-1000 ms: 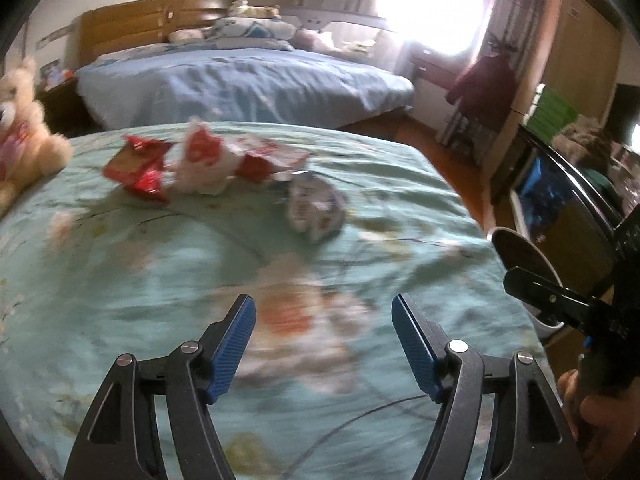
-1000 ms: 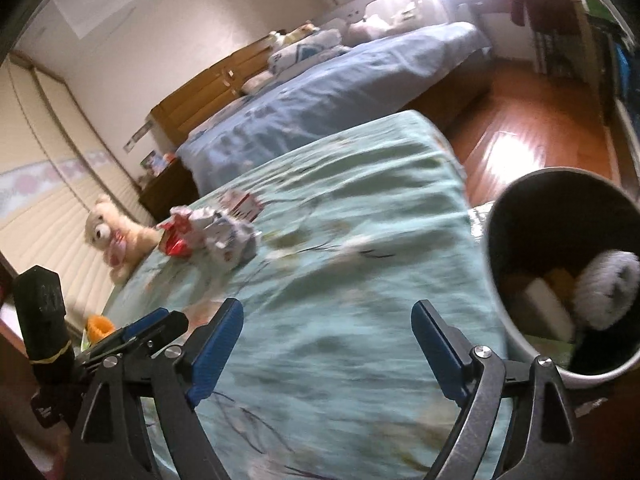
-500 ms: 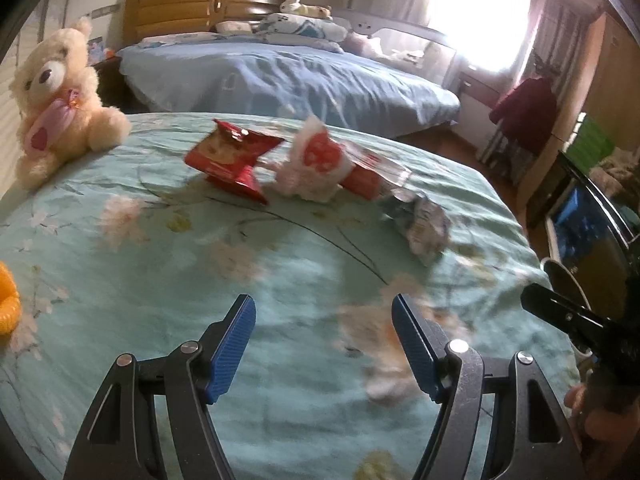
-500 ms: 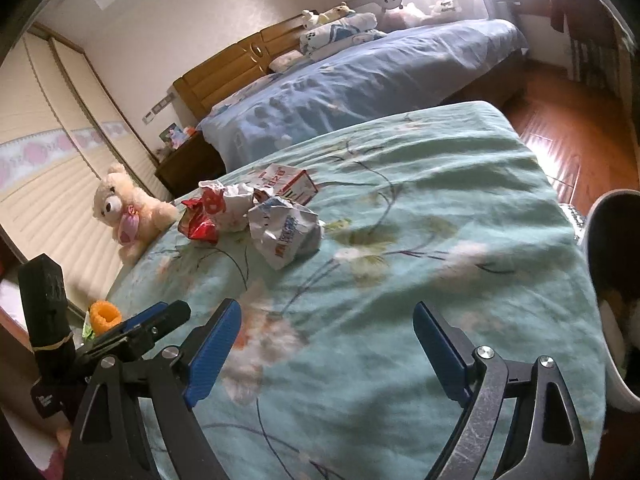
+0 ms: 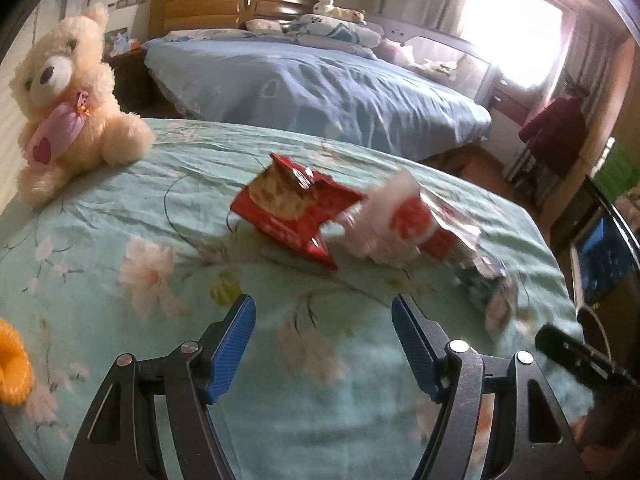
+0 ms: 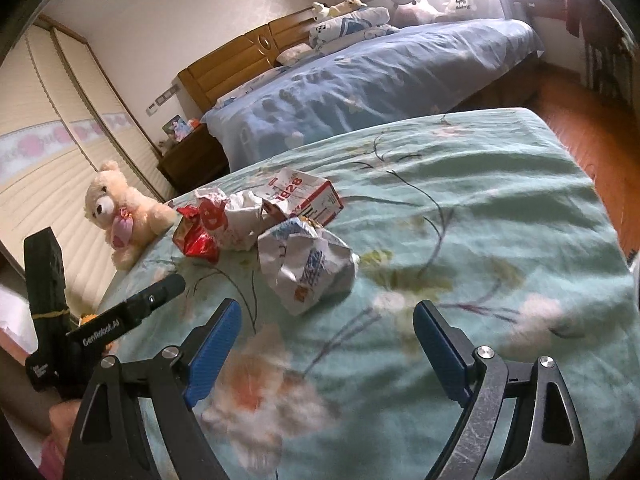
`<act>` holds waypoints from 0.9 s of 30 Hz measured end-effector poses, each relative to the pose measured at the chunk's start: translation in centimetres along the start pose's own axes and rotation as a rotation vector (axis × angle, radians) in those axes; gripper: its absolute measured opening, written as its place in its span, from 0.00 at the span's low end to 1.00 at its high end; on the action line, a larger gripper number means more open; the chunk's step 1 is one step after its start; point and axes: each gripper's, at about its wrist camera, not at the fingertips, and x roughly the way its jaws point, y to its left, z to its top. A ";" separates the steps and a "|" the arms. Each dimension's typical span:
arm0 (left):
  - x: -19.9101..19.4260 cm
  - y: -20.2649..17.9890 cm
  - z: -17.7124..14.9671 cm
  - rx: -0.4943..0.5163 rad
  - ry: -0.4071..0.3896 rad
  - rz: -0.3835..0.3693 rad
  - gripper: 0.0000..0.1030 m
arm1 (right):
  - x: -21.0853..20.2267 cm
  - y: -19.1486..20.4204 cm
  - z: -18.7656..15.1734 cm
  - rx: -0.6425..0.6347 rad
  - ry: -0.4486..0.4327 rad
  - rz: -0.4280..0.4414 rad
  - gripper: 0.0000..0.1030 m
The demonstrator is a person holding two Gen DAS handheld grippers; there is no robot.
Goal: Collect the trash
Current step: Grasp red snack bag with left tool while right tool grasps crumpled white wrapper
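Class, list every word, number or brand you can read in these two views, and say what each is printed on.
"1928": on the white and red carton, printed upside down.
"GenRobot.AI": on the left gripper, seen from the right wrist view.
Red snack wrapper: print too blurred to read.
Crumpled white paper bag: blue and orange marks, unreadable.

A home bedroom: a blue-covered bed [image 5: 320,92] with wooden headboard [image 5: 216,4] at twelve o'clock, teddy bear [image 5: 68,100] at ten
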 end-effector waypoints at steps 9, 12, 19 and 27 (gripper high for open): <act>4.9 1.0 2.8 -0.047 0.017 0.018 0.62 | 3.0 0.0 1.4 0.005 0.027 -0.023 0.82; 6.0 1.3 3.1 -0.059 0.038 0.006 0.36 | 3.3 0.1 1.6 -0.010 0.030 -0.039 0.54; 5.7 1.8 3.0 -0.049 0.008 -0.015 0.07 | 3.0 0.2 1.0 -0.019 0.040 -0.022 0.34; 2.3 2.0 0.3 -0.056 -0.012 -0.051 0.06 | 0.6 -0.1 -0.5 -0.007 0.027 0.003 0.33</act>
